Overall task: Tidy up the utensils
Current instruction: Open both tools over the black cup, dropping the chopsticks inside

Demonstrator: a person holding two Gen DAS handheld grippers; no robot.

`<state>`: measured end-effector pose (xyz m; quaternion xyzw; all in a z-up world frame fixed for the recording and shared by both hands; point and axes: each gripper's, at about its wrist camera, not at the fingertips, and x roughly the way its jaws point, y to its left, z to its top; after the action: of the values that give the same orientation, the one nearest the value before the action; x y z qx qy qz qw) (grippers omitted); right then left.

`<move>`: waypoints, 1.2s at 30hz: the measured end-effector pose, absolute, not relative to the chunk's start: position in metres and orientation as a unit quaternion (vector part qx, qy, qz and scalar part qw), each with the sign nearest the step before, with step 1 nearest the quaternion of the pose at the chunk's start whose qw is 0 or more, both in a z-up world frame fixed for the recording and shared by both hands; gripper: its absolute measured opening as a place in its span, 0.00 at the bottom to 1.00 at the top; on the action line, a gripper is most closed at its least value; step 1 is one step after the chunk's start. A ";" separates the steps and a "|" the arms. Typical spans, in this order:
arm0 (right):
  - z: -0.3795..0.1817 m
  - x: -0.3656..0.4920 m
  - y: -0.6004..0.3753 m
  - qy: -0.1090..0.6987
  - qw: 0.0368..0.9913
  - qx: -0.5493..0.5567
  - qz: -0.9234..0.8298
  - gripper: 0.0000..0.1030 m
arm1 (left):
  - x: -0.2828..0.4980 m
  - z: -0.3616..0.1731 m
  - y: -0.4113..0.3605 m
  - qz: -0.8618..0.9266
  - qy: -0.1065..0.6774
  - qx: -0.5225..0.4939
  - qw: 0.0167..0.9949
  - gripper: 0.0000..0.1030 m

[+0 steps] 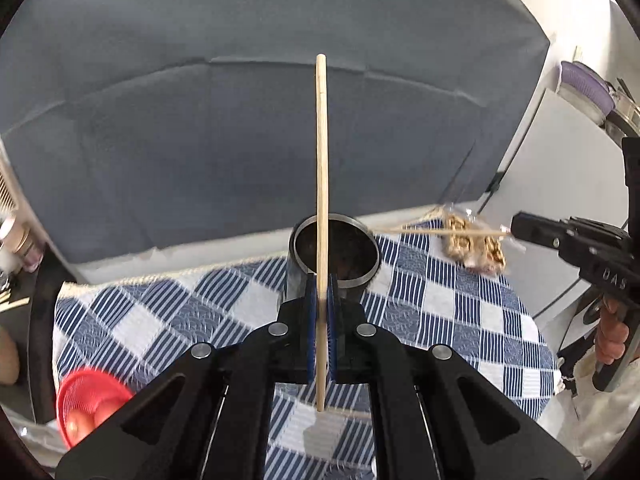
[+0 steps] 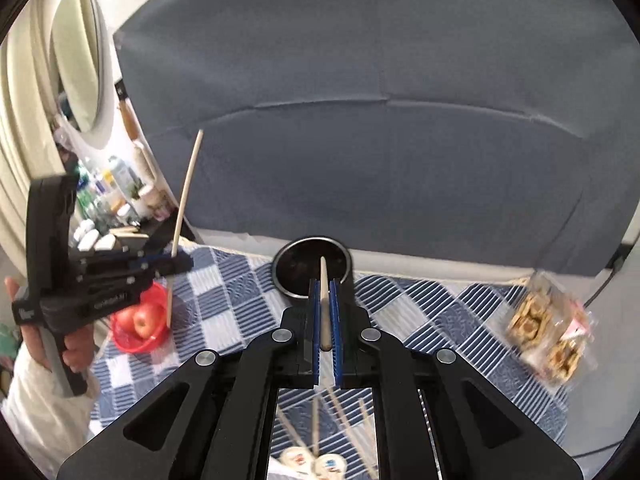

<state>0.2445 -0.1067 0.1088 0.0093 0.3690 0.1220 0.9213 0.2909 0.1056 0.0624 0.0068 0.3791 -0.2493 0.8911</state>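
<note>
Clenched between my left hand-held gripper (image 1: pixel 320 320), one chopstick (image 1: pixel 321 200) is standing upright just short of the metal cup (image 1: pixel 336 254) ahead, while my right hand-held gripper (image 2: pixel 325 312) is pointing a second chopstick (image 2: pixel 325 300) lengthwise at it, equally near.

Two chopsticks (image 1: pixel 321 208) (image 2: pixel 325 304) — one cup (image 1: pixel 336 254)

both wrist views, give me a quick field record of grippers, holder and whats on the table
left gripper: shut on upright wooden chopstick
right gripper: shut on second wooden chopstick, pointing toward holder
holder: round dark metal cup, standing upright on the cloth
surface: blue and white checked tablecloth
other items: red plastic basket of apples; clear packet of biscuits
</note>
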 end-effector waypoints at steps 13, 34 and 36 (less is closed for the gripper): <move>0.099 0.295 -0.096 0.415 0.898 -0.053 0.135 0.05 | 0.359 0.044 0.083 -0.308 0.336 -0.040 0.889 0.05; 0.072 0.336 -0.090 0.440 0.881 -0.062 0.159 0.12 | 0.373 -0.014 0.078 -0.351 0.336 -0.081 0.871 0.30; 0.077 0.337 -0.094 0.430 0.889 -0.053 0.150 0.33 | 0.366 -0.007 0.082 -0.350 0.323 -0.080 0.876 0.51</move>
<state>0.3366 -0.0935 0.0766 -0.0533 0.4303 0.1495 0.8886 0.3656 0.0822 -0.0072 -0.0798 0.3228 -0.3498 0.8759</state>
